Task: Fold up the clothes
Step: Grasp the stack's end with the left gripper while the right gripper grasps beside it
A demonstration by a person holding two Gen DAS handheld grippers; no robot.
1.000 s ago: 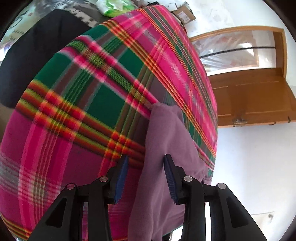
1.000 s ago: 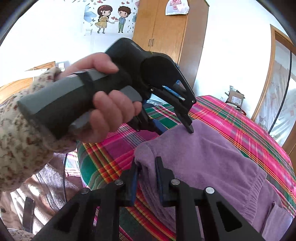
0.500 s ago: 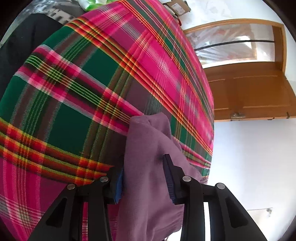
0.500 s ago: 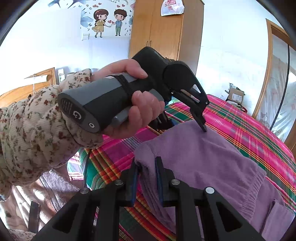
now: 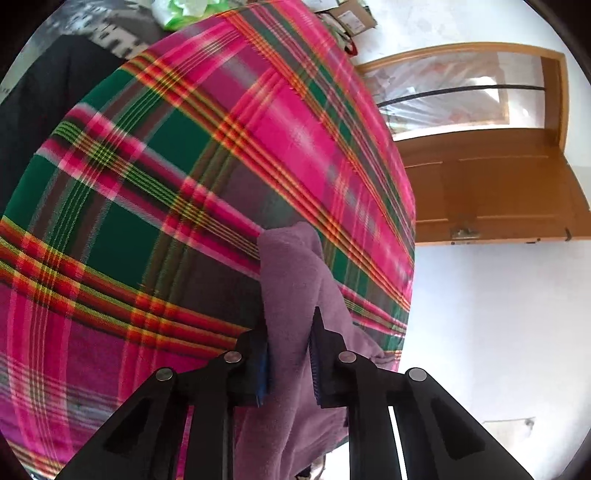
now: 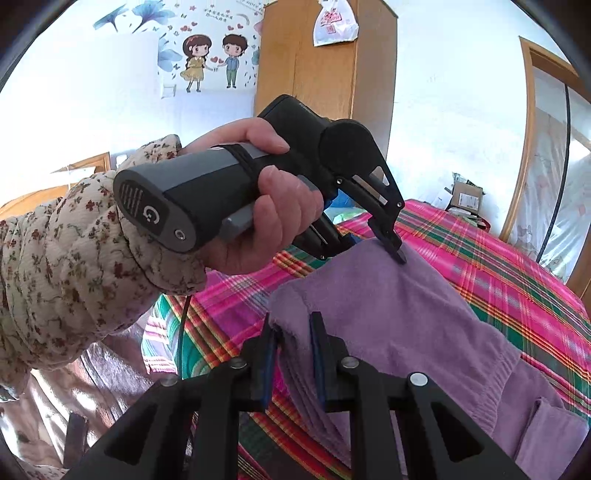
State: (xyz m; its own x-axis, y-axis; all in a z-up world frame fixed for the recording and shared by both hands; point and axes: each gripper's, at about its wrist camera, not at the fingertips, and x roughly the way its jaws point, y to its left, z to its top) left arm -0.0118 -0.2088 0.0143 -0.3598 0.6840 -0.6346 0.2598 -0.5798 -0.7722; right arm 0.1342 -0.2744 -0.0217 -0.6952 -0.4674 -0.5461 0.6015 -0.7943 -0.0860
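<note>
A purple fleece garment [image 6: 388,314] lies on a pink and green plaid bedspread [image 6: 498,266]. My right gripper [image 6: 291,321] is shut on its near folded corner. In the right wrist view a person's hand [image 6: 273,206] holds my left gripper [image 6: 376,249] at the garment's far edge. In the left wrist view, my left gripper [image 5: 290,325] has a ridge of the purple garment [image 5: 291,266] between its blue pads. Its jaws are closing and the pads press on the cloth, raised above the bedspread [image 5: 184,184].
A wooden door [image 5: 498,184] stands past the bed's edge. Dark cloth [image 5: 44,110] and a green-white bag [image 5: 181,11] lie at the bed's far end. A wardrobe [image 6: 317,74] and a cardboard box [image 6: 465,194] stand by the wall. A floral sleeve [image 6: 74,258] fills the left.
The left jaws have narrowed from wide apart onto the purple cloth, and that gripper has risen a little with it. The right gripper has stayed clamped on its corner.
</note>
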